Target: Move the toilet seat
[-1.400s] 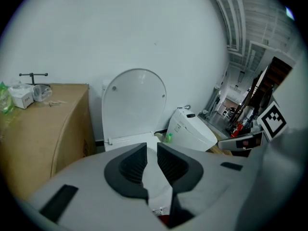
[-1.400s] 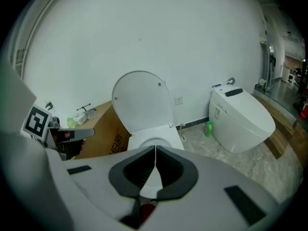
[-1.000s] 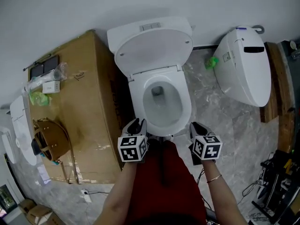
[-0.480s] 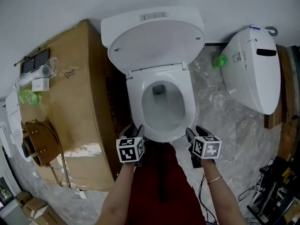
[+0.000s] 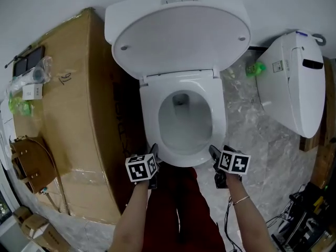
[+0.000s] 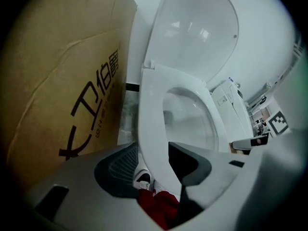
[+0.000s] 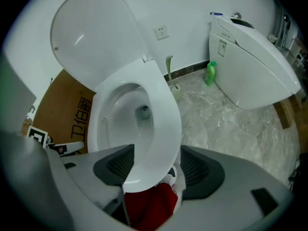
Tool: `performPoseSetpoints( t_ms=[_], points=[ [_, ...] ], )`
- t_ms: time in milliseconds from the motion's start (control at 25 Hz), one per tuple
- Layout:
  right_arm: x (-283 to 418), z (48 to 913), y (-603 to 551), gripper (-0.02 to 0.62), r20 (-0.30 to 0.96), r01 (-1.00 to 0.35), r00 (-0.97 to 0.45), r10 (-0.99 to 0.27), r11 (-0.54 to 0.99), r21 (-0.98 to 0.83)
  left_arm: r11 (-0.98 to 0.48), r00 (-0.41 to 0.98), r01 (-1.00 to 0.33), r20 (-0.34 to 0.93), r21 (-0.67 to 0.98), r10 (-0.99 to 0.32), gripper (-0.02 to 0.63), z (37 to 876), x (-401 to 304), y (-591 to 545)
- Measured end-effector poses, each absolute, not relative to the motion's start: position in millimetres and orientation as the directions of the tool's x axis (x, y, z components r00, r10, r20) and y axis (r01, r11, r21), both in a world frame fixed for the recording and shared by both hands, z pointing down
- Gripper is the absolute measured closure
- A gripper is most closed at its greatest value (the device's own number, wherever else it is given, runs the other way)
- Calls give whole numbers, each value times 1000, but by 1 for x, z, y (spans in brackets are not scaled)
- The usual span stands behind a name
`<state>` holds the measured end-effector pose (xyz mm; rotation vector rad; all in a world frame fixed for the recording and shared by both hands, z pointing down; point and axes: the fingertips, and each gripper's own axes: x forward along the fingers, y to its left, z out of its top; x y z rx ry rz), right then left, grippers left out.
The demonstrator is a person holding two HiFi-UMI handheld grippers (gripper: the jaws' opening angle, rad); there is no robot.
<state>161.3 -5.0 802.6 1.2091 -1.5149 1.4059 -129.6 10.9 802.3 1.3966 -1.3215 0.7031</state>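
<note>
Glossy white all over here: the toilet seat (image 5: 150,117) lies flat on the bowl, a smooth oval ring, with the rounded lid (image 5: 178,33) tipped up against the wall behind it. Both grippers are down at the front of the ring. The left gripper (image 5: 154,155) sits at the front-left curve and the right gripper (image 5: 215,156) at the front-right, each with its marker cube facing up.

In the left gripper view the ribbed dark-grey fingers (image 6: 115,170) have just been opening and stand wide. The thin edge of the seat (image 6: 151,114) runs between them, and I can't tell whether it touches the inner finger. The right gripper view shows the same: the fingers (image 7: 202,172) have just been opening and are spread wide, with the seat's front curve (image 7: 161,124) between them and daylight on both sides.

The head view alone shows the brown handbag (image 5: 26,164) on top of the taped cardboard box (image 5: 79,114), left of the toilet. The left gripper view adds the black characters printed on the box's side (image 6: 96,105). The right gripper view shows a wall socket (image 7: 162,32) and a green bottle (image 7: 210,74) on the veined grey marble floor (image 7: 231,119), beside a second white toilet (image 7: 250,66). Red fabric (image 7: 149,203) shows below the fingers.
</note>
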Motion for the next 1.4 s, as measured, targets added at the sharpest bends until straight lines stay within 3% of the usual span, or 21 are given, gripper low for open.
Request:
performPoseSetpoints(
  t_ms=[840, 1400],
  points=[
    [161, 853, -18, 298, 944, -948, -315, -96, -8, -317, 302, 305, -869, 904, 392, -299, 413, 838, -118, 13],
    [160, 821, -20, 298, 909, -911, -395, -134, -75, -406, 299, 325, -861, 898, 411, -297, 413, 811, -119, 15]
  ],
)
